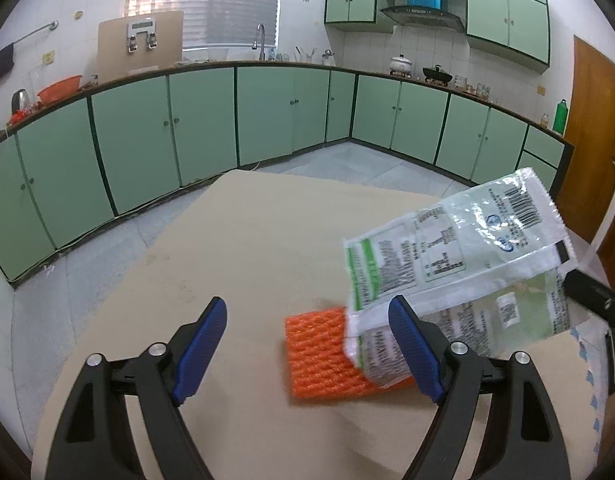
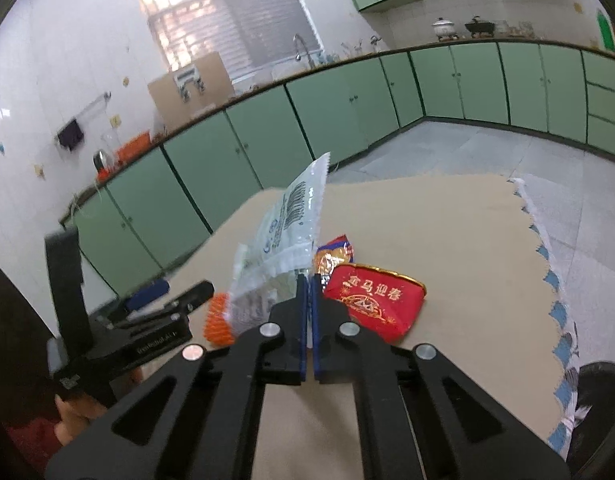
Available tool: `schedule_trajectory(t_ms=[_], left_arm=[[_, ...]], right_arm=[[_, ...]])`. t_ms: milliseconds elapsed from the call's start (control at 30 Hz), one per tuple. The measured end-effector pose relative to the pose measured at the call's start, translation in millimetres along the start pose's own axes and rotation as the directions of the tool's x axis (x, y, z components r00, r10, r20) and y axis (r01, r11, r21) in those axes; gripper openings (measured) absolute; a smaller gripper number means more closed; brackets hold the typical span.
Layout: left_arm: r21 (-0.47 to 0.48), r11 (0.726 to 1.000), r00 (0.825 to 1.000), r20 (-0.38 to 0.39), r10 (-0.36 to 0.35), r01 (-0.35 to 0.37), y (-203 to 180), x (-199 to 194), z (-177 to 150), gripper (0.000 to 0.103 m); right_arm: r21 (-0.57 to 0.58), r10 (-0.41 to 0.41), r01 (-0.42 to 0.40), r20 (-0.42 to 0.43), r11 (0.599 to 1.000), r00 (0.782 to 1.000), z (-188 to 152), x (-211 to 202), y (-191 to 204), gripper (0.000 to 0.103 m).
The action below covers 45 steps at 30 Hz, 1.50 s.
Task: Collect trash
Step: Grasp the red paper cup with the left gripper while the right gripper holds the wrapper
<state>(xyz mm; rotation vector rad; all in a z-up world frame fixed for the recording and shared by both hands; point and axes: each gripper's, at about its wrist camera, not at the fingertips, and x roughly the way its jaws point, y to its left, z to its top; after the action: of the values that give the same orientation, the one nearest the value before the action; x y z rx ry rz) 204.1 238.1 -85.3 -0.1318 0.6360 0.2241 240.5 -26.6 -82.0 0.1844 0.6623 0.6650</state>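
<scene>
My right hand-held gripper (image 2: pixel 309 280) is pinched shut on the clear plastic wrapper (image 2: pixel 285 232), which hangs in the air above the table (image 2: pixel 447 232), over the orange foam net (image 1: pixel 319 356). I judge the wrapper to be nearly weightless, limp and slick; it creases and flaps, so a grip on a flat sealed edge, well in between the pads, should hold better than one on the crinkled middle. My left hand-held gripper (image 1: pixel 307 344) is spread wide and empty, hovering low with the net just ahead between its fingers. The net looks soft and springy, easy to squeeze anywhere. A red packet (image 2: pixel 373 300) and a small foil wrapper (image 2: pixel 333 254) lie flat on the table beyond my right fingers; being thin, they may need lifting by an edge. The table is a smooth tan sheet with a patterned cloth (image 2: pixel 555 280) at its right edge. Green kitchen cabinets (image 1: pixel 203 120) line the walls.
</scene>
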Motion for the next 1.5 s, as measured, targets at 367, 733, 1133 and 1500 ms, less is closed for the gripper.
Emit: schedule_trajectory(t_ms=[367,733,1133,1500], left_arm=[[0.055,0.996,0.997,0.004,-0.074,0.073,-45.2,-5.6,0.9,0.082],[0.133,0.978,0.987,-0.036,-0.156,0.159,-110.5,12.1,-8.0,0.082],[0.145,0.978,0.985,-0.107,-0.134,0.149,-145.5,47.4,-15.9,0.082],[0.123,0.975,0.973,-0.164,-0.162,0.183,-149.7,63.0,-23.2,0.062]], right_arm=[[0.116,-0.038,0.021,0.150,0.993,0.988,14.5,-65.4,-49.9,0.000],[0.269,-0.167,0.121,0.157,0.955,0.973,-16.2,-96.4,-119.6,0.000],[0.243,-0.293,0.266,0.081,0.933,0.953,-35.3,-90.3,-143.2,0.000],[0.244,-0.342,0.329,0.012,0.912,0.940,-49.9,-82.5,-155.6,0.000]])
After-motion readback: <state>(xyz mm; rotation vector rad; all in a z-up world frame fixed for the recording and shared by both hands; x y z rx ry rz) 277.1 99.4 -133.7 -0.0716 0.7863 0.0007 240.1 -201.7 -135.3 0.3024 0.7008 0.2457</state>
